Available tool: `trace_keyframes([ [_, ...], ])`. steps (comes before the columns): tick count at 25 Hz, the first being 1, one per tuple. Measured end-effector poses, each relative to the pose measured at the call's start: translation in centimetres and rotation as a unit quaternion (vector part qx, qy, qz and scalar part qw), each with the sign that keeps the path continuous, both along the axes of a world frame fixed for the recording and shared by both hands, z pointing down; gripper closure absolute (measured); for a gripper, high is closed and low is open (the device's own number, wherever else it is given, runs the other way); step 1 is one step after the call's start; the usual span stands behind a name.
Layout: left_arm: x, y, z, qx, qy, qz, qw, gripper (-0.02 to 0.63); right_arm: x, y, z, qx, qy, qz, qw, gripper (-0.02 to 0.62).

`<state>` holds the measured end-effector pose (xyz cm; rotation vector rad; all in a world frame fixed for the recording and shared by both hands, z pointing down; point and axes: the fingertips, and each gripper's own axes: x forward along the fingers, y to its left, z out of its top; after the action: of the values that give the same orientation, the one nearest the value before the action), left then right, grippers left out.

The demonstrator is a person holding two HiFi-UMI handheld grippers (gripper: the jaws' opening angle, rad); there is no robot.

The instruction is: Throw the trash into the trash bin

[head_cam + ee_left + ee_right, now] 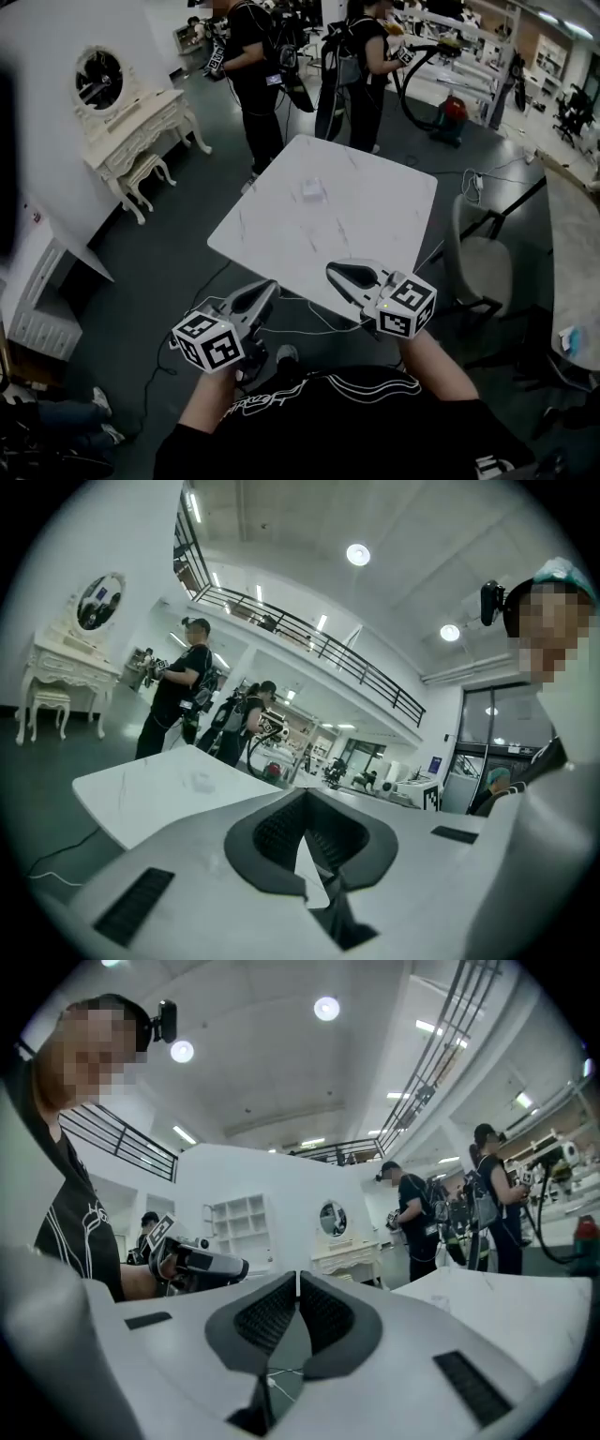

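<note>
White marble-look square table carries the small pale scrap of trash near its middle, while left gripper and right gripper hang short of it, jaws together, empty, seemingly awaiting the reach.

Head camera is looking steeply down, white table at twelve o'clock; left gripper and right gripper cameras are viewing it level.

White marble-look table on dark floor; small pale scrap lying on top, toward far side.
</note>
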<state>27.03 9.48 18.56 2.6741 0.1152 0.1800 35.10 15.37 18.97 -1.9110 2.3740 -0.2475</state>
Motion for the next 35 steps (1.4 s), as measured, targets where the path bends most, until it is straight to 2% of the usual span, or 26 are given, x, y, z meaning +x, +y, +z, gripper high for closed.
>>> trace_keyframes([
  [4,3.4,-0.3,0.7,0.003,-0.008,0.029,0.9995,0.6,2.1,0.8,-1.3,0.029,0.013,0.037,0.999,0.557],
  [9,8.8,-2.2,1.8,-0.004,-0.022,0.069,0.9974,0.601,5.5,0.1,-2.0,0.029,0.037,0.084,0.995,0.557],
  [18,16.1,-9.0,2.9,-0.007,-0.033,0.128,0.9912,0.601,11.4,-7.2,-0.7,0.008,0.013,0.144,0.99,0.557],
  [23,18.6,-14.8,3.9,-0.028,-0.036,0.138,0.9894,0.6,13.6,-13.0,0.7,-0.018,0.001,0.162,0.987,0.555],
  [28,20.8,-18.5,5.1,-0.053,-0.037,0.142,0.9878,0.601,15.8,-17.0,2.3,-0.048,-0.006,0.172,0.984,0.555],
  [35,22.7,-23.7,7.4,-0.074,-0.05,0.154,0.984,0.6,19.5,-22.2,7.3,-0.107,-0.03,0.205,0.972,0.552],
])
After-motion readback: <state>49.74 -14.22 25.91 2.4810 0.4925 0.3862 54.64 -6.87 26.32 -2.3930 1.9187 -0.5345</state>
